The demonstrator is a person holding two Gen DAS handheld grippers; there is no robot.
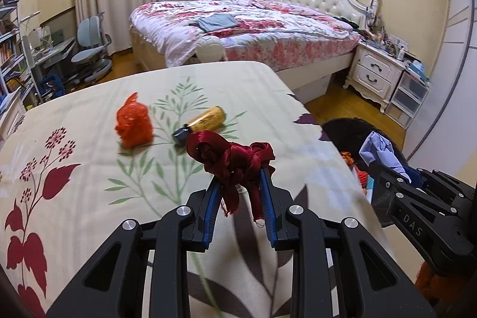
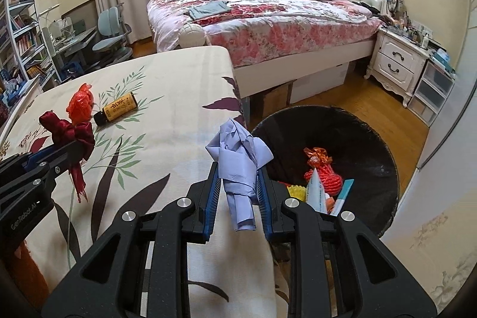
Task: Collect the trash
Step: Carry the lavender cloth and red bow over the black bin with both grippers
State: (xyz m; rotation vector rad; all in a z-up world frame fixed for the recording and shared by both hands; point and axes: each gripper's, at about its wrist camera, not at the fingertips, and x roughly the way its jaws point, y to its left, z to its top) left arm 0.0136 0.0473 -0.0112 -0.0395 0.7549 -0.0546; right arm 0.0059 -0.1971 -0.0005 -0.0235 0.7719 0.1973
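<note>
My left gripper (image 1: pixel 240 179) is shut on a dark red satin ribbon bow (image 1: pixel 226 157), held above the floral tablecloth (image 1: pixel 89 198). My right gripper (image 2: pixel 238 172) is shut on a crumpled pale blue paper (image 2: pixel 238 157), held at the table's right edge beside the black trash bin (image 2: pixel 372 133). The bin holds orange, yellow and white trash (image 2: pixel 322 178). An orange plastic wad (image 1: pixel 132 122) and a small amber bottle with a dark cap (image 1: pixel 202 122) lie on the table beyond the ribbon. In the right wrist view the left gripper (image 2: pixel 74 148) shows at the left with the ribbon (image 2: pixel 68 133).
A bed with a pink floral cover (image 1: pixel 253 26) stands behind the table, with a white nightstand (image 1: pixel 375 70) and plastic drawers (image 1: pixel 411 97) to its right. A desk, swivel chair (image 1: pixel 89 49) and bookshelf (image 1: pixel 12 49) fill the left. Wooden floor (image 2: pixel 357 97) surrounds the bin.
</note>
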